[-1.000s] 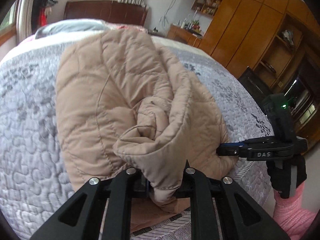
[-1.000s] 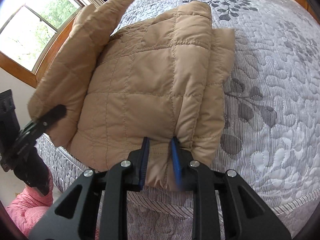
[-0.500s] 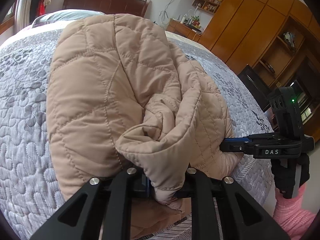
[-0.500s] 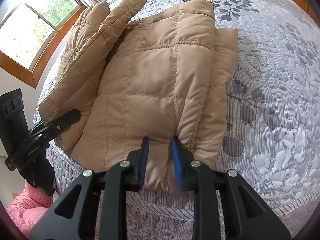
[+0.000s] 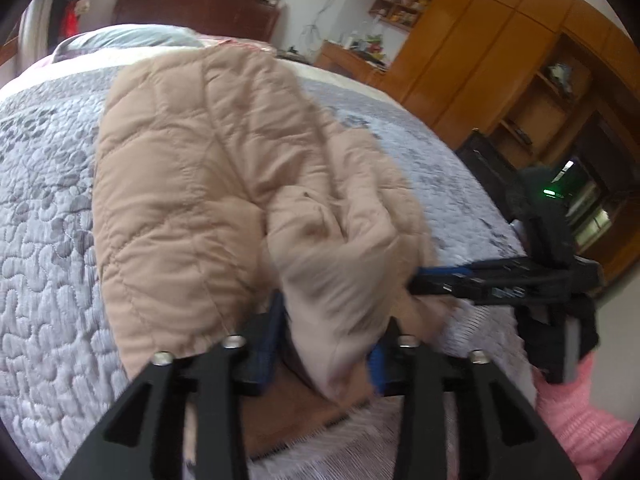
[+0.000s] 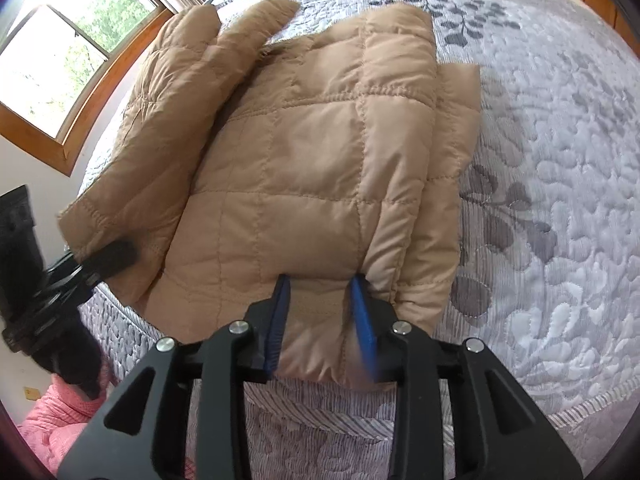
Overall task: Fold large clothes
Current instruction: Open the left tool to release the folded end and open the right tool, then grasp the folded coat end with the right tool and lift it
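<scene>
A tan quilted jacket (image 6: pixel 320 152) lies folded on the grey patterned bedspread (image 6: pixel 560 160). It also shows in the left wrist view (image 5: pixel 192 184). My left gripper (image 5: pixel 324 328) has its jaws spread, with the jacket's sleeve end (image 5: pixel 340 280) loose between them; this view is blurred. It shows at the left of the right wrist view (image 6: pixel 104 256), touching the sleeve cuff. My right gripper (image 6: pixel 322 308) is shut on the jacket's near hem at the bed's edge. It shows at the right of the left wrist view (image 5: pixel 424 280).
The bed (image 5: pixel 48 240) fills both views, with a pillow (image 5: pixel 120 38) and dark headboard (image 5: pixel 192 8) at the far end. Wooden cabinets and shelves (image 5: pixel 500 60) stand to the right. A window (image 6: pixel 60 60) is on the left. My pink sleeve (image 6: pixel 56 412) is low.
The left gripper has opened and the sleeve has dropped from raised onto the folded jacket. The right gripper holds the hem as before.
</scene>
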`<state>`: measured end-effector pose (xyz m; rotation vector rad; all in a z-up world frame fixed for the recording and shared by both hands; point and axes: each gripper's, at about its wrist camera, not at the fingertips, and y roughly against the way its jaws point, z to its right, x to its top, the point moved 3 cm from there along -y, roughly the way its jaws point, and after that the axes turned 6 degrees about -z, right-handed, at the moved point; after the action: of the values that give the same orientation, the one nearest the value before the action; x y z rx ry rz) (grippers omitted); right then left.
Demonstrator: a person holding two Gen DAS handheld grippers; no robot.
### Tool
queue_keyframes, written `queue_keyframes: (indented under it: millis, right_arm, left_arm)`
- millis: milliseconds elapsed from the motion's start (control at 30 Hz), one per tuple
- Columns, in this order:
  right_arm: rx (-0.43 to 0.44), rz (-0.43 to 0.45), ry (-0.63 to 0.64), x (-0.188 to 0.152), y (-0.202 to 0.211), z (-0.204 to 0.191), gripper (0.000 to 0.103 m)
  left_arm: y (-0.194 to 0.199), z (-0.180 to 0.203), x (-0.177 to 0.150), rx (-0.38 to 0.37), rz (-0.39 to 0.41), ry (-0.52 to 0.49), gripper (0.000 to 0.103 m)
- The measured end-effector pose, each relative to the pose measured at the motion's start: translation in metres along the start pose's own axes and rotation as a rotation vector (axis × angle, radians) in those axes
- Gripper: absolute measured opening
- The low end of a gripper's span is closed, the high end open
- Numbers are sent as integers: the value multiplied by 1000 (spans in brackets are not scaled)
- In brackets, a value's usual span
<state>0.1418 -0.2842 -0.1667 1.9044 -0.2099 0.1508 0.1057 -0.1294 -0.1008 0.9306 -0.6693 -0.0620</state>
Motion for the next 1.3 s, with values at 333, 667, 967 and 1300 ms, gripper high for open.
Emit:
queue_keyframes:
  millis: [333, 667, 967, 1300]
  right_arm:
    - [-15, 78, 34, 16, 40, -20, 41]
    - [91, -49, 31, 93, 38, -62, 73]
    - [68, -162, 80, 110, -4, -99, 78]
    - [-120, -107, 257, 106, -20, -131, 24]
  left_arm:
    - [76, -40, 8, 87, 76, 169, 44]
    - [38, -94, 41, 369, -50, 287, 44]
    - [29, -99, 39, 376, -56, 260, 44]
    - [30, -101, 36, 343, -49, 269, 44]
